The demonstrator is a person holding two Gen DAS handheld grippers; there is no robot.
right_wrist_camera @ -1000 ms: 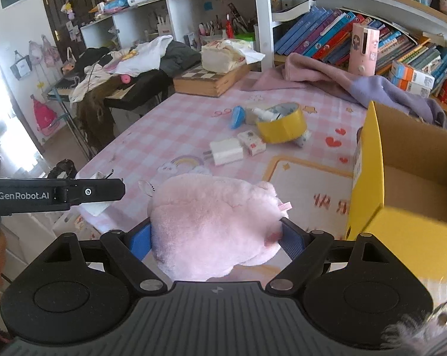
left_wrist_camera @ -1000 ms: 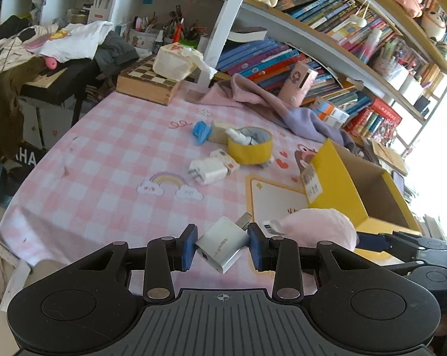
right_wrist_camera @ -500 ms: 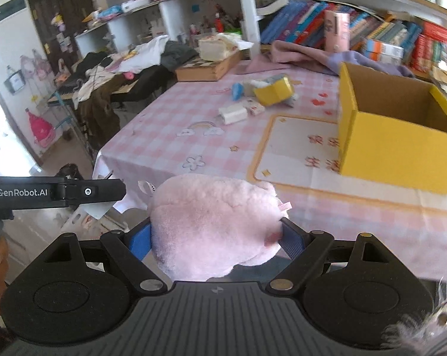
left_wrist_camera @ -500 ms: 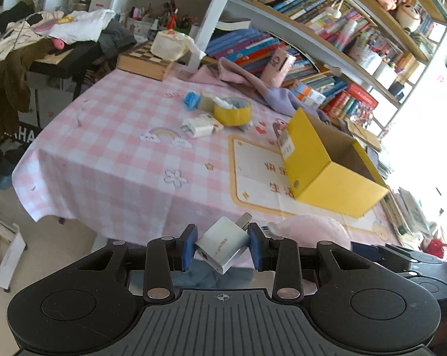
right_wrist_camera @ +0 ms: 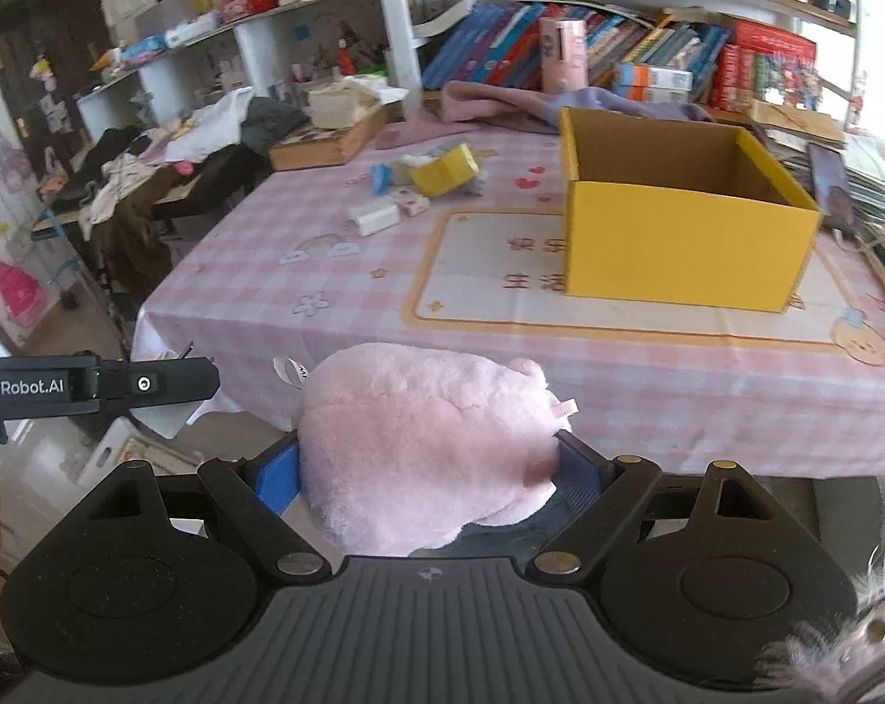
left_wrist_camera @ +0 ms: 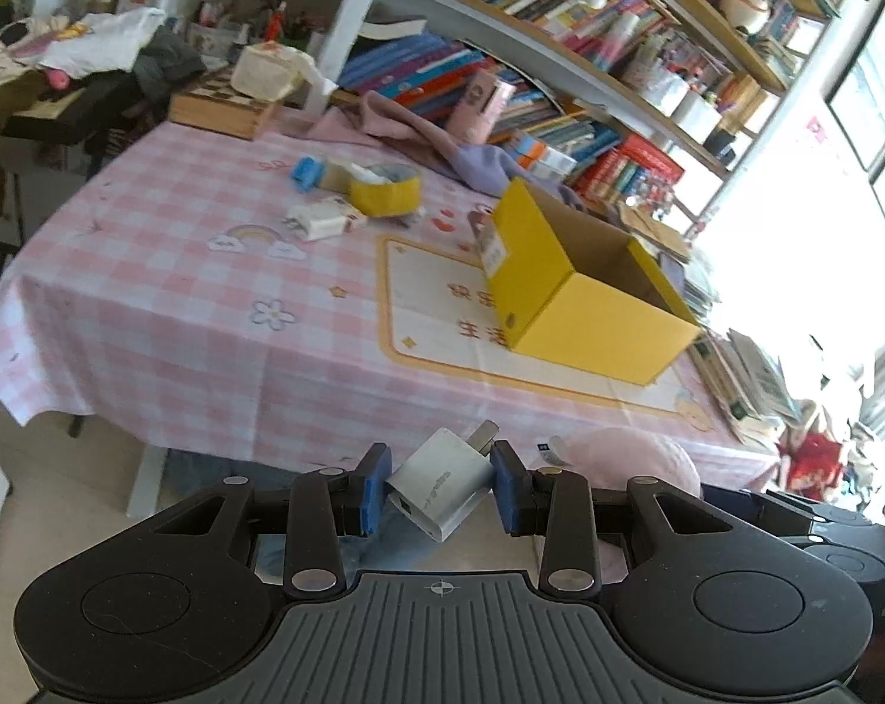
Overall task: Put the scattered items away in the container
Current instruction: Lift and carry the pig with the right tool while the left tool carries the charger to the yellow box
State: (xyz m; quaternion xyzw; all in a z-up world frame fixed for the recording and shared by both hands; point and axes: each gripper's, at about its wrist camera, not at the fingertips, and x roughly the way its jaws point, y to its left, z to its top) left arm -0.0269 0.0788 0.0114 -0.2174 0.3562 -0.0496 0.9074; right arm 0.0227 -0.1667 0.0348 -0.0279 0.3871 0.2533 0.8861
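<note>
Left claw pinches a charger; right claw, spread wider, apparently clamps a plush.

Left tongs are clamped tight on a silver charger, tilted between the blue pads, held off the near edge of the tabletop. Right tongs squeeze a pink plush toy, spread wider, also short of that edge. Both point forward, side by side.

Bookshelves packed w/ books behind table; clothes pile at left; chessboard box on the pink checked cloth.
</note>
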